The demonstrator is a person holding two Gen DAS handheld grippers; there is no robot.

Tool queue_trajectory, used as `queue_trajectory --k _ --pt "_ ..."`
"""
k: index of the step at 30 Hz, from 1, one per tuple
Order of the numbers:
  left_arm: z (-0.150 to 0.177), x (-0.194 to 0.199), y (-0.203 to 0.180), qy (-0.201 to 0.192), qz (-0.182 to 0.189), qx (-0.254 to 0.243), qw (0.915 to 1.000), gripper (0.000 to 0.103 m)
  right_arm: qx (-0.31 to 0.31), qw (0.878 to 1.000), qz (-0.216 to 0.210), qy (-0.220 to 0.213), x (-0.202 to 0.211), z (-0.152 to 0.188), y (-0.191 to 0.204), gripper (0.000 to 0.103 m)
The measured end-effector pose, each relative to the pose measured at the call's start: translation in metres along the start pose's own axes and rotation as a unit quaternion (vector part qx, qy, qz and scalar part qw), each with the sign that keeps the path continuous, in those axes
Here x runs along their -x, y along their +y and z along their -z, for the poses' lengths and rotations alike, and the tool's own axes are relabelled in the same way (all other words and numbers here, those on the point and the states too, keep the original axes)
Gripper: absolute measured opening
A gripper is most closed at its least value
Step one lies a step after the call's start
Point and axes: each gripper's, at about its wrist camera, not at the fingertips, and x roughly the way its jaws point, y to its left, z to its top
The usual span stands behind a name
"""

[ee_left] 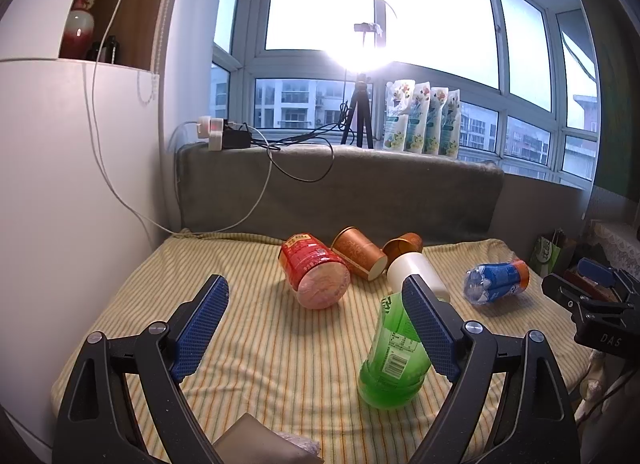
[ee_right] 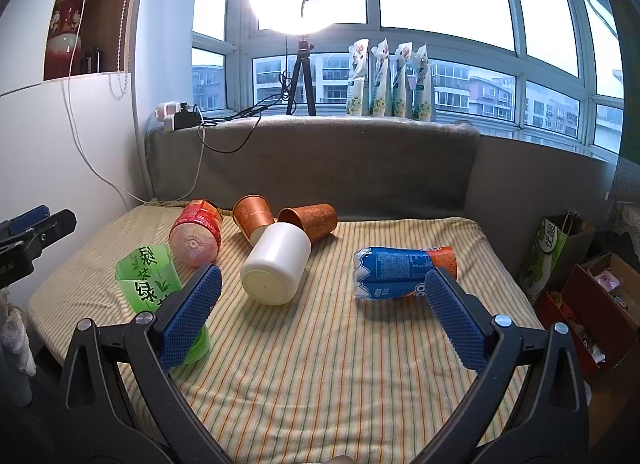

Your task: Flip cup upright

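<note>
Six cups lie tipped on the striped tabletop (ee_right: 320, 364), and with both the left gripper (ee_left: 316, 328) and right gripper (ee_right: 322, 316) spread wide and empty, I'd close squarely across the white cup (ee_right: 276, 264) nearest centre before rotating.

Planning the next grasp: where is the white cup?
The white cup lies on its side mid-cloth in the right wrist view, touching two brown paper cups behind it, left of the blue bottle.

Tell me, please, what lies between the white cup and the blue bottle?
Only bare striped cloth separates the white cup from the blue bottle, shown clearly in the right wrist view.
</note>
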Motion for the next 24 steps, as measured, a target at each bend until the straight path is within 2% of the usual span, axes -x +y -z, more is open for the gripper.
queue_trajectory --k 24 --pt "0.0006 -0.0007 0.0000 0.000 -0.001 -0.005 1.0000 0.089 0.008 1.000 -0.007 0.004 -0.0022 0.0025 0.0078 0.103"
